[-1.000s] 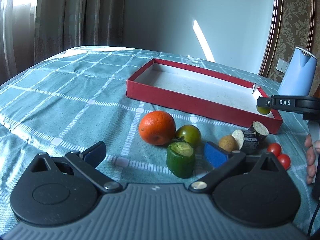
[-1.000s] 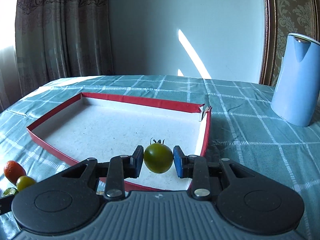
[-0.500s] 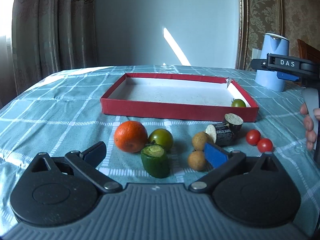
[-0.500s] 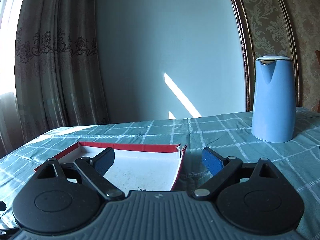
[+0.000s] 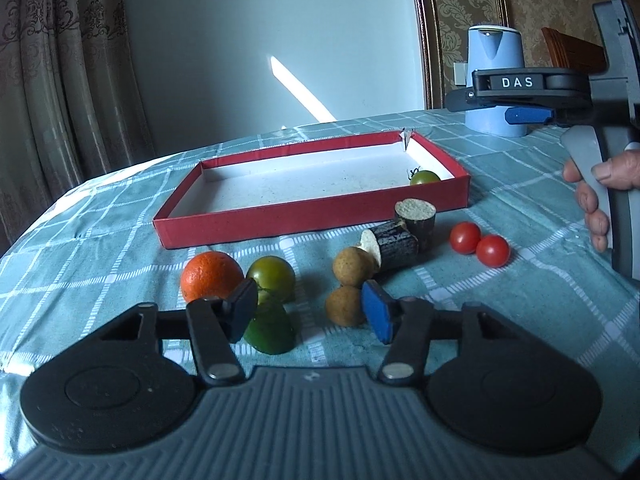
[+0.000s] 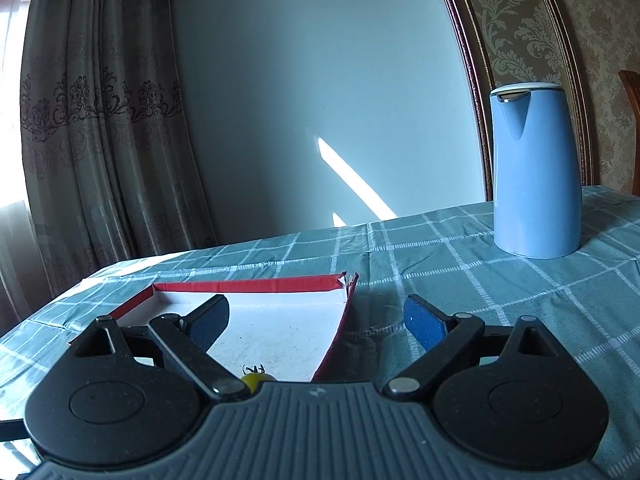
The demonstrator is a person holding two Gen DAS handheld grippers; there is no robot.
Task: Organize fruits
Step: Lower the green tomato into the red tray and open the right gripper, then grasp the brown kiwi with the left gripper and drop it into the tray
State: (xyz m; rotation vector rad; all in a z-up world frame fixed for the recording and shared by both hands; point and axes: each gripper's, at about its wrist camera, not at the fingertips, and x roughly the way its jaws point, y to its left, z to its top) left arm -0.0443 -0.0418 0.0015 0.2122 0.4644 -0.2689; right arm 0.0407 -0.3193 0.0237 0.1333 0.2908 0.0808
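The left gripper (image 5: 310, 314) was closing over the loose produce, nothing pinched yet: a green cucumber chunk (image 5: 269, 326) just inside its left pad, a brown round fruit (image 5: 344, 305) against its right. The right gripper (image 6: 316, 322) stood spread and empty above the red tray (image 5: 312, 222), a green tomato (image 6: 256, 379) lying beneath it.
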